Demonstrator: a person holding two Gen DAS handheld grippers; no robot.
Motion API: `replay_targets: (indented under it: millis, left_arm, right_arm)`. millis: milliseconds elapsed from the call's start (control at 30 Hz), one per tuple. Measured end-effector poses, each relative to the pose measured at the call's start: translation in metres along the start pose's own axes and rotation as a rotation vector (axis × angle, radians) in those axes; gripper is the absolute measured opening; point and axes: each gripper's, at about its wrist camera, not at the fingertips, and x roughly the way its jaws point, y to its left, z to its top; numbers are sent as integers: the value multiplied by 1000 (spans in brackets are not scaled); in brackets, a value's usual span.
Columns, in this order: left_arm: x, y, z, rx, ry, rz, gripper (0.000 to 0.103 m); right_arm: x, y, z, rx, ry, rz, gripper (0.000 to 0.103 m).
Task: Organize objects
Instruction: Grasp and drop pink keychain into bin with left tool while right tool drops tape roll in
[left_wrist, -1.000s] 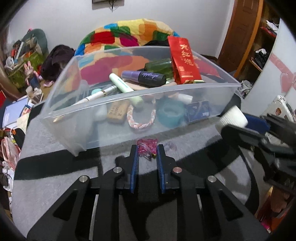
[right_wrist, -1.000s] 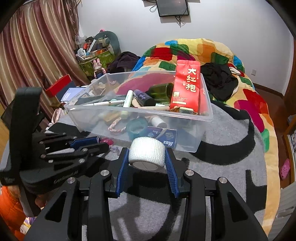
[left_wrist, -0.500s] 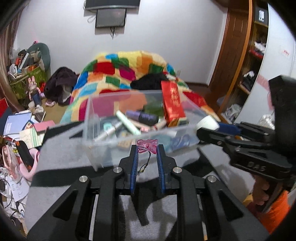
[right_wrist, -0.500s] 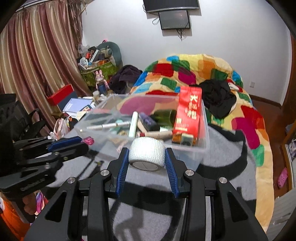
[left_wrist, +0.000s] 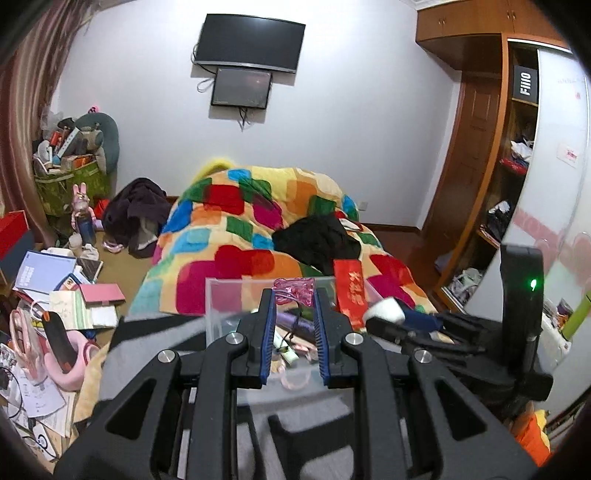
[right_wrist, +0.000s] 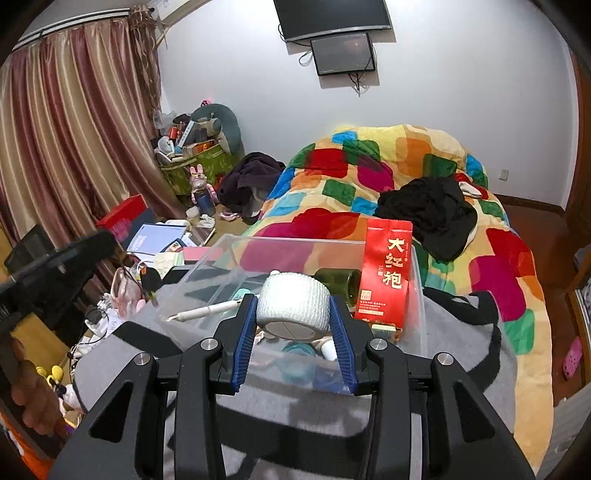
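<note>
A clear plastic bin (right_wrist: 415, 295) stands on the grey blanket (right_wrist: 458, 332); it holds a red tea packet (right_wrist: 386, 273), a green bottle (right_wrist: 340, 280), a white pen (right_wrist: 207, 310) and other small items. My left gripper (left_wrist: 293, 295) is shut on a small pink hair clip (left_wrist: 293, 290), raised over the bin (left_wrist: 221, 295). My right gripper (right_wrist: 293, 306) is shut on a white bandage roll (right_wrist: 293, 306), held over the bin's near part. The right gripper also shows in the left wrist view (left_wrist: 384, 314).
A bed with a colourful patchwork quilt (right_wrist: 388, 177) and black clothes (right_wrist: 428, 214) lies behind the bin. Books, a red box (right_wrist: 122, 218) and clutter cover the floor at left. Curtains (right_wrist: 74, 129) hang left; a wooden wardrobe (left_wrist: 480, 166) stands right.
Both grippers have risen from the blanket and moved over the bin, each still holding its object. The views now tilt up toward the wall.
</note>
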Motion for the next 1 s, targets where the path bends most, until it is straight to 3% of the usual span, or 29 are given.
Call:
replay_targets:
  millis: [133, 433, 633, 767, 1000]
  left_arm:
    - [20, 10, -2, -20, 32, 18, 19]
    - [85, 24, -34, -42, 199, 22, 19]
    - [100, 25, -49, -51, 266, 4, 19]
    - [97, 25, -51, -47, 272, -9, 21]
    - [69, 20, -49, -27, 209, 3, 50]
  right_arm:
    - [17, -2, -2, 0, 34, -13, 36]
    - [47, -13, -13, -1, 110, -56, 36]
    - [51, -9, -17, -41, 127, -76, 37]
    - [42, -4, -17, -62, 107, -70, 55]
    - [19, 1, -19, -79, 66, -55, 60]
